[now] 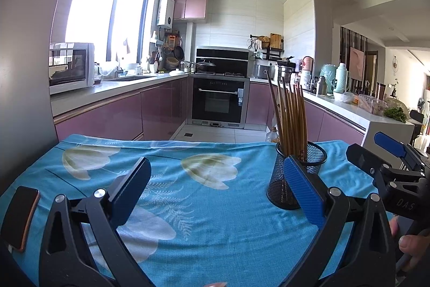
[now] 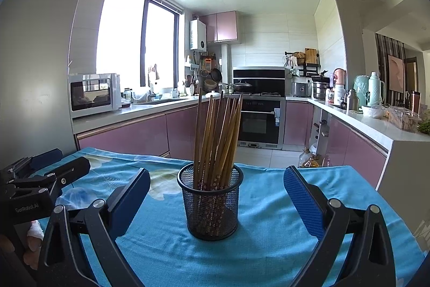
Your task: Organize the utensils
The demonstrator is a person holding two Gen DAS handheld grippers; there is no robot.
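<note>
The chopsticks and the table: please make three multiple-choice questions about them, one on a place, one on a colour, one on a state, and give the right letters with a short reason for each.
1. Where are the chopsticks?
A. Lying flat on the cloth
B. Standing in the black mesh cup
C. Held in the right gripper

2. What is the main colour of the tablecloth?
A. Red
B. Blue
C. Grey

3. How are the two grippers?
A. Both open and empty
B. Both shut on chopsticks
C. Left open, right shut on the cup

Answers:
1. B: the chopsticks stand together, slightly tilted, inside the mesh cup.
2. B: the tablecloth is blue with pale flower prints.
3. A: the left gripper and the right gripper each show their fingers wide apart, with nothing gripped between them.
</note>
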